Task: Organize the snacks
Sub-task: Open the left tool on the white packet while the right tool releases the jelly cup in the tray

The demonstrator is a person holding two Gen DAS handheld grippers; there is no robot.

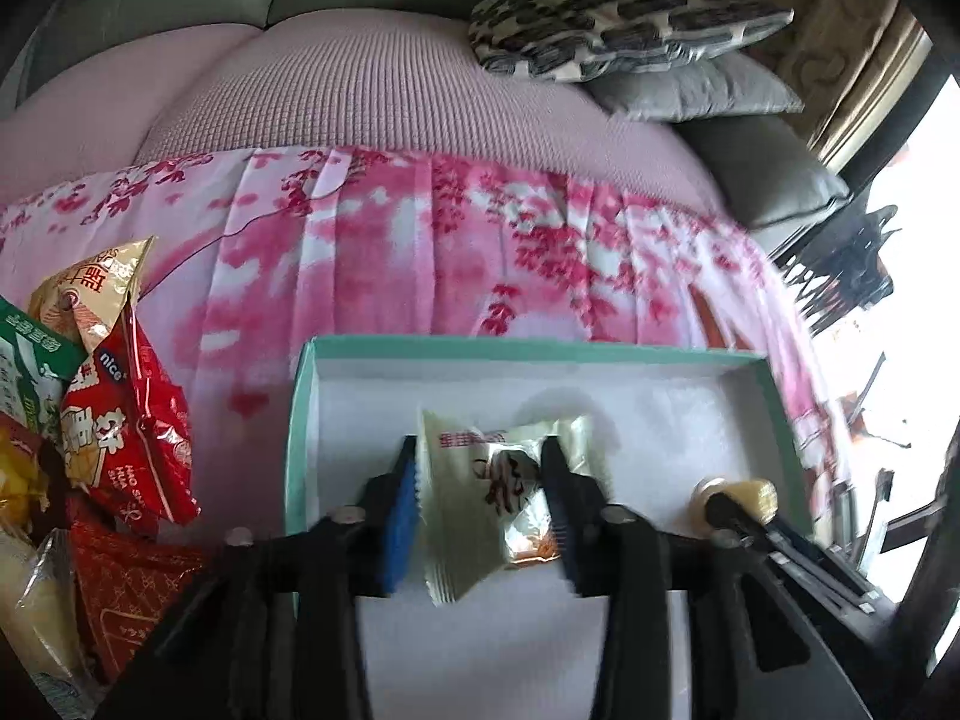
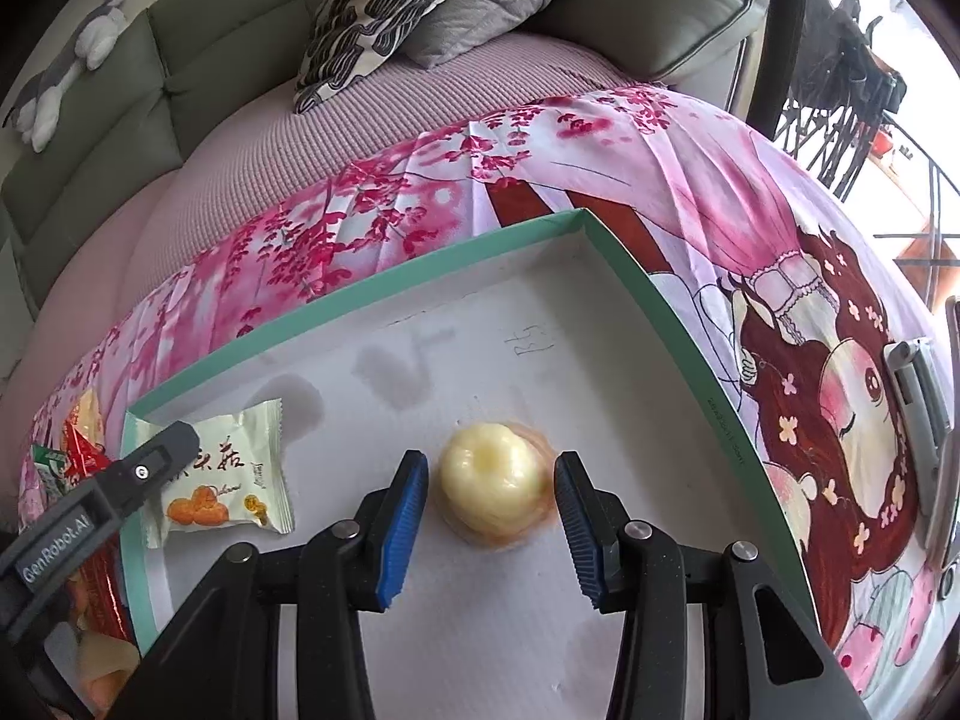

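A shallow white cardboard tray with a mint-green rim [image 2: 660, 300] lay on a pink cherry-blossom printed cloth [image 1: 420, 252] spread over the counter, with a grey sofa [image 2: 90, 120] and a black-and-cream patterned cushion [image 1: 612, 12] beyond it at twelve o'clock.

The left hand-held gripper [image 1: 486, 498] pointed steeply down into the tray. A cream foil-wrapped snack packet with orange fruit printed on it [image 1: 480, 504] sat between its blue-padded fingers [image 1: 399, 516]. The jaws stood apart; in the right wrist view the packet lay flat on the tray floor at about nine o'clock from the tray's middle, with one black finger tip over its upper left corner. Whether the pads touched the wrapper I could not tell for certain, but they did not look to be pressing it.

The right hand-held gripper [image 2: 492, 516] hovered over the tray's near middle. A pale yellow round pastry in clear wrap [image 2: 492, 486] rested on the tray floor between its fingers, with a visible gap on each side, so the jaws were open and gripped nothing.

Off the tray, at nine o'clock, a heap of loose snack packets waited on the cloth: a red crinkled foil bag [image 1: 138, 420], a gold-and-red packet [image 1: 90, 288] and a green-and-white packet [image 1: 30, 354], all overlapping each other.
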